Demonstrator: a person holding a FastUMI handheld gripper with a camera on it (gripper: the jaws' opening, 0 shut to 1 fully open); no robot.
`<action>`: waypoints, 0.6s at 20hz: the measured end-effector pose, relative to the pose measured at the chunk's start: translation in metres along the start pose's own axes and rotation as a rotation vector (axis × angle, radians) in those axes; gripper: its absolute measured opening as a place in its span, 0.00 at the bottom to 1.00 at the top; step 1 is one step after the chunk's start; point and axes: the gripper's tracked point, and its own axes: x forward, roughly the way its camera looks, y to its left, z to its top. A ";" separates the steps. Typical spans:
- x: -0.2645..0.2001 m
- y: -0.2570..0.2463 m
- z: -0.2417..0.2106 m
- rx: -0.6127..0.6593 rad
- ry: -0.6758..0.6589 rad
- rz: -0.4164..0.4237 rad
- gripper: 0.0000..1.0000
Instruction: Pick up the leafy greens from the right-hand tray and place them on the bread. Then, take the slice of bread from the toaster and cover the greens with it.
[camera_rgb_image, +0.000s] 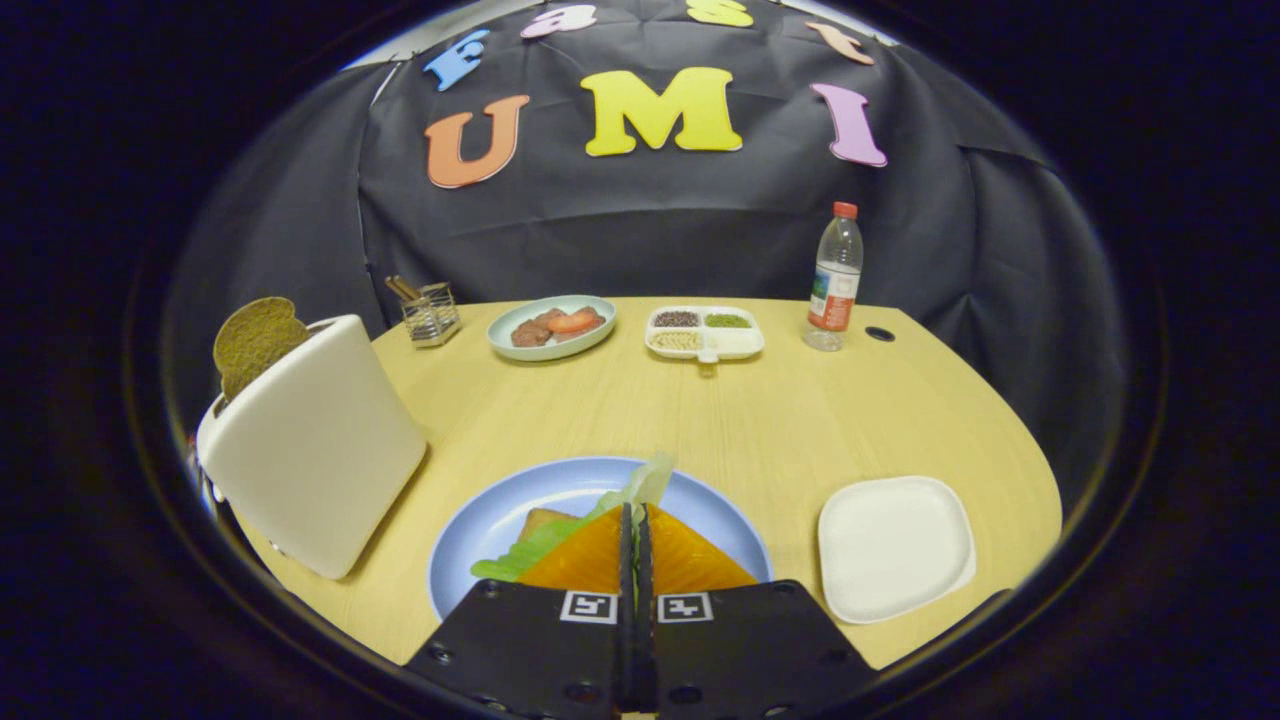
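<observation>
Green lettuce (560, 540) sat pinched in your gripper (634, 520), its fingers closed on the leaf, over bread (545, 520) on the blue plate (500, 515); toaster (315, 445) at ten o'clock.

A staged recording booth, not a real kitchen: black cloth wall (640, 220) hangs behind a pale wooden bench (760, 420) set with kitchen props, a white toaster (315, 450) at nine o'clock and a water bottle (835, 280) toward one o'clock.

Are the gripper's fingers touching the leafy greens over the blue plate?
Touching. In the gripper view the fingers are closed together with a thin strip of the leafy greens pinched between them, above the blue plate.
</observation>
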 end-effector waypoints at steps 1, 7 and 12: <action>0.003 -0.001 -0.004 -0.017 0.008 -0.014 0.00; 0.015 -0.008 -0.013 -0.040 0.035 -0.059 0.14; -0.005 0.001 0.000 -0.060 0.004 -0.049 0.80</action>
